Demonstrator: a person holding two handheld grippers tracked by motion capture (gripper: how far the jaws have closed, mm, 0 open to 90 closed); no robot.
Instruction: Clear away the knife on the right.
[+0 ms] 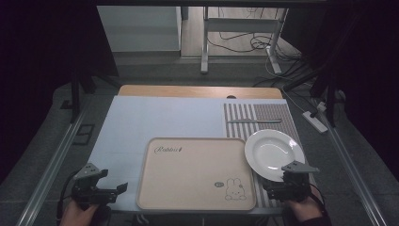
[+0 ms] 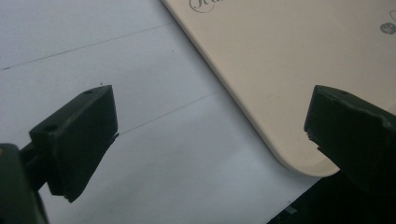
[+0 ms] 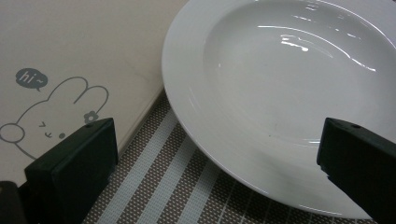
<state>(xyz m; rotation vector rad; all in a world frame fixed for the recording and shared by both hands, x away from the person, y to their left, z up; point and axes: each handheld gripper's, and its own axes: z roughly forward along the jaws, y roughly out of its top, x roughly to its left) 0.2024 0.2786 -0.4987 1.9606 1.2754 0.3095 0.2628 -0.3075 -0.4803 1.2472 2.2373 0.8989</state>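
High view: both grippers gape wide, left gripper (image 1: 123,188) beside smooth beige tray (image 1: 188,174), right gripper (image 1: 269,187) at glossy round plate (image 1: 274,148).

1. A beige tray (image 1: 188,174) with a printed rabbit is laid on a pale sheet (image 1: 155,120) over the table (image 1: 197,91).
2. A white plate (image 1: 274,148) is set on a striped mat (image 1: 244,115), just beside the tray.
3. A knife (image 1: 254,121) is laid across the mat beyond the plate.

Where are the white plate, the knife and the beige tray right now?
white plate (image 1: 271,149), high view, on the middle of its bowl.
knife (image 1: 254,121), high view, on the middle of its length, lying on the striped mat (image 1: 240,128).
beige tray (image 1: 193,172), high view, on its bare middle.
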